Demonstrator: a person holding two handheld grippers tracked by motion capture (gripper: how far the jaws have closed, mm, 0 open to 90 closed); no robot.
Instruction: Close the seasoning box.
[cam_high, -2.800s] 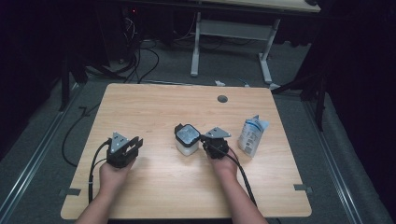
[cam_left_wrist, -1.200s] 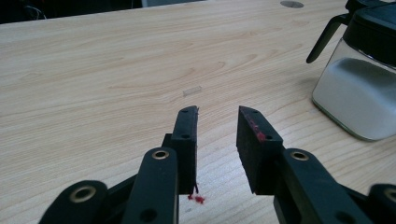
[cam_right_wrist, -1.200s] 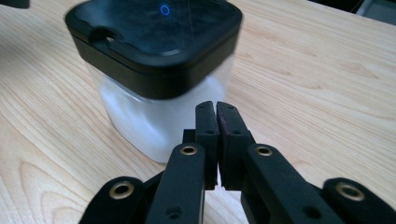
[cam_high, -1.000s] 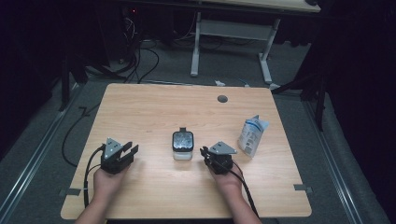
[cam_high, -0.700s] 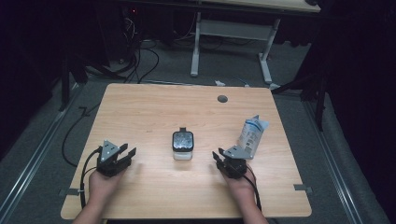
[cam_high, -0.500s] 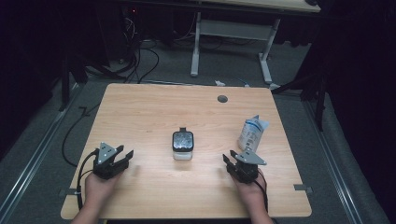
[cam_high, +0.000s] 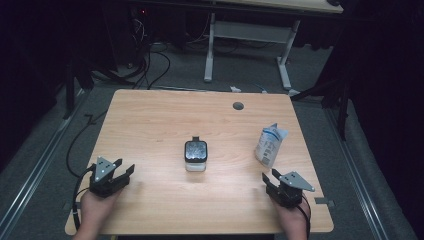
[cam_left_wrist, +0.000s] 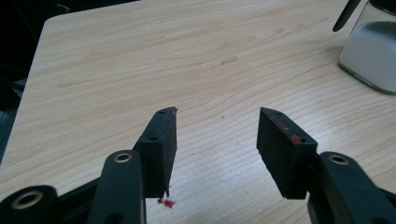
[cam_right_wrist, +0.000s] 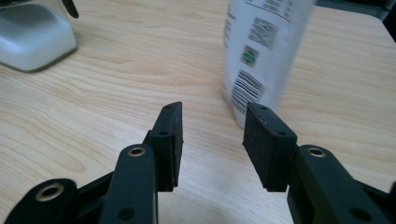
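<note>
A small glass jar (cam_high: 195, 156) with a black lid stands at the middle of the wooden table (cam_high: 150, 120); it also shows at the edge of both gripper views, as jar (cam_left_wrist: 371, 56) and jar (cam_right_wrist: 32, 37). A white printed pouch (cam_high: 270, 145) stands upright to its right. My right gripper (cam_high: 270, 176) sits near the front right corner, just in front of the pouch (cam_right_wrist: 261, 51). My left gripper (cam_high: 125, 167) rests at the front left. Both sets of jaws have just been opening, left gripper (cam_left_wrist: 217, 114) and right gripper (cam_right_wrist: 214, 108), and nothing lies between them.
A round cable hole (cam_high: 238, 106) sits near the table's far edge. Behind the table stands another desk's white frame (cam_high: 210, 50), with cables (cam_high: 150, 65) on the dark floor. Bare wood surrounds the jar on all sides.
The right gripper left the jar's side and slid back and right to the front right corner. The left gripper drew back toward the front left edge. Both pairs of jaws spread wider.
</note>
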